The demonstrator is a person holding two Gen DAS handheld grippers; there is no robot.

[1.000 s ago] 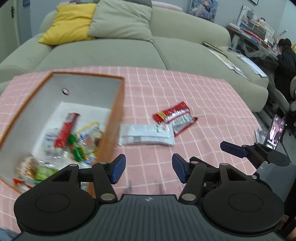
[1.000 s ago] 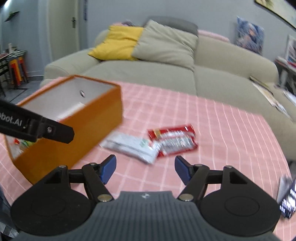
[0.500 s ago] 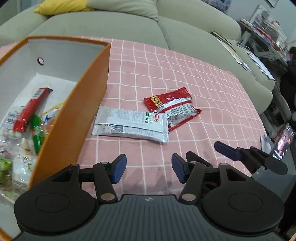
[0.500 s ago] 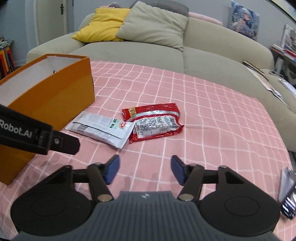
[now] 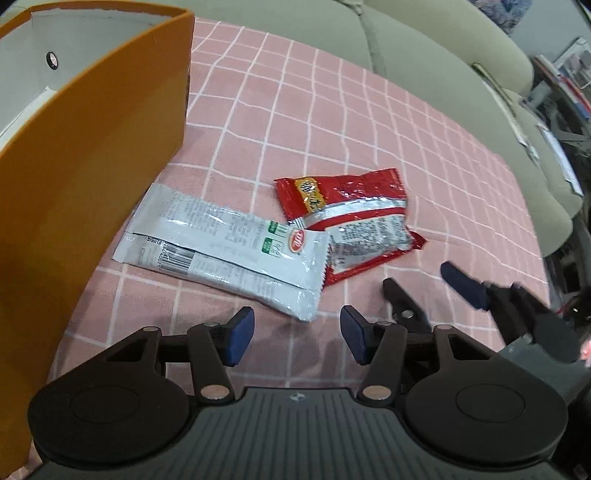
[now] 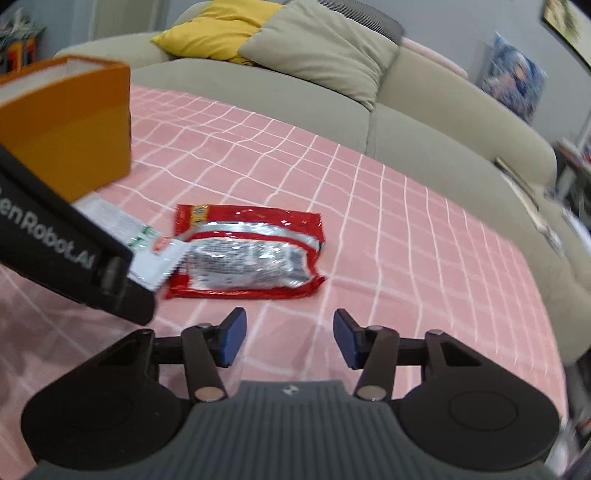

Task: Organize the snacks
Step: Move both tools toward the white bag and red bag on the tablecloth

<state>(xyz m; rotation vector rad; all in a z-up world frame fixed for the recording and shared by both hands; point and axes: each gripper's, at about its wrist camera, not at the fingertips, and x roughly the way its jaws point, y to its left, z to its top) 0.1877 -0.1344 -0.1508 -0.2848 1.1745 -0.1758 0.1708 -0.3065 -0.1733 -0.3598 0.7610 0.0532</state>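
Your worktop (image 5: 332, 110) wears a pink cloth with a white grid, and a grey-green sofa (image 6: 424, 122) with a yellow cushion (image 6: 214, 29) and a grey-green cushion (image 6: 325, 48) runs behind it. Just beside the orange box (image 5: 92, 166) lies a white snack packet (image 5: 221, 243), flat, barcode up; its far end overlaps a crinkled red snack packet (image 5: 351, 214) with a silver band. Your left gripper (image 5: 297, 330) hovers near the white packet, jaws partly open and empty. Your right gripper (image 6: 290, 336) sits near the red packet; its jaws have just been closing, still apart, nothing between them.
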